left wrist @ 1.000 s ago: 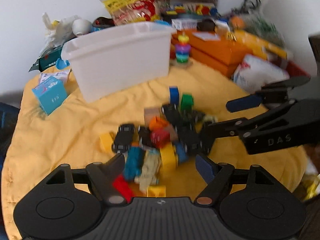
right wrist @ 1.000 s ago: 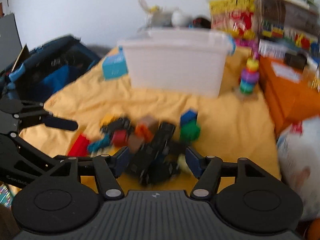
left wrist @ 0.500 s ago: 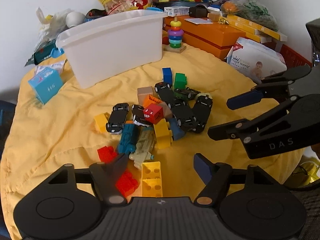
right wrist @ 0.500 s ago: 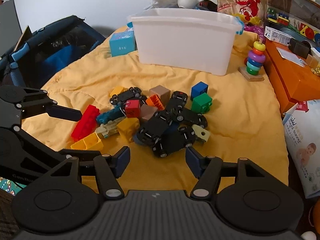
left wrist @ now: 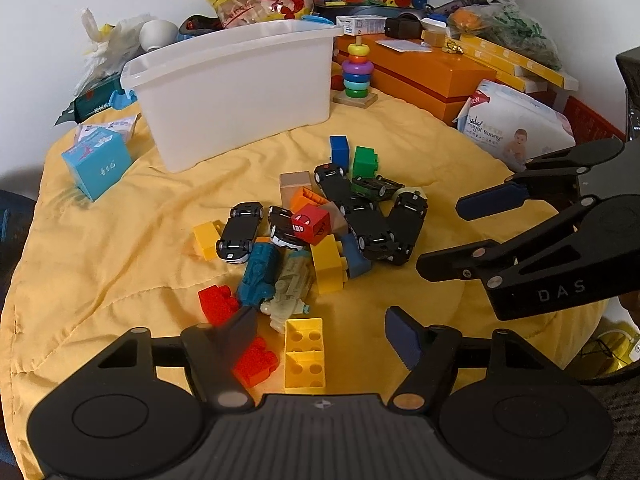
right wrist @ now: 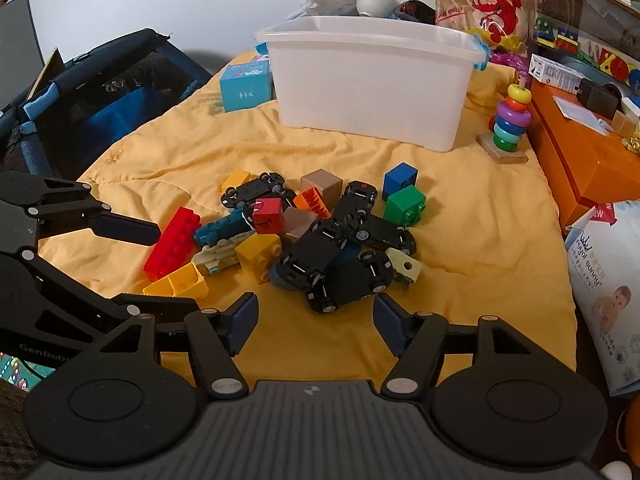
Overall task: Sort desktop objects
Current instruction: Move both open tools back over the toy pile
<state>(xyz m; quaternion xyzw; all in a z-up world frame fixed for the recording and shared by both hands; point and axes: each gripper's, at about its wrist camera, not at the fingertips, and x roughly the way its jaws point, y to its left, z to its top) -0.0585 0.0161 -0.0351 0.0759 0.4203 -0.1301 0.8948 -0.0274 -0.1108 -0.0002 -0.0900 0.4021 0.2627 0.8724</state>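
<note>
Jaws of the left gripper (left wrist: 320, 332) stand wide apart with nothing between their pads, poised low over the near edge of the toy pile, just above a yellow hollow plastic brick (left wrist: 305, 354) lying studs-down and a long red studded brick (left wrist: 236, 330) partly hidden behind the left finger. Beside it the right gripper (right wrist: 314, 322) hangs over the same pile, its jaws spreading a little wider and empty too, just short of the nearest of the black toy cars (right wrist: 348, 282), which lie upside down in a heap. All of this rests on a rumpled yellow quilted cloth (left wrist: 100, 248) covering the desk. In the pile's middle sit a red cube with a printed face (left wrist: 310, 224), a teal toy train (left wrist: 260, 274), a pale cream toy vehicle (left wrist: 290, 288) and a yellow studded block (left wrist: 328, 264), touching one another. On its far side a tan wooden cube (left wrist: 295, 186), a green brick (left wrist: 365, 162) and a blue brick (left wrist: 339, 149) stand close together. Well beyond, a white translucent plastic tub (left wrist: 236, 92) sits open, with a light blue cardboard box (left wrist: 96, 164) to its left and a rainbow ring-stacker toy (left wrist: 357, 76) to its right. An orange box (left wrist: 424, 76) lies farther right.
</note>
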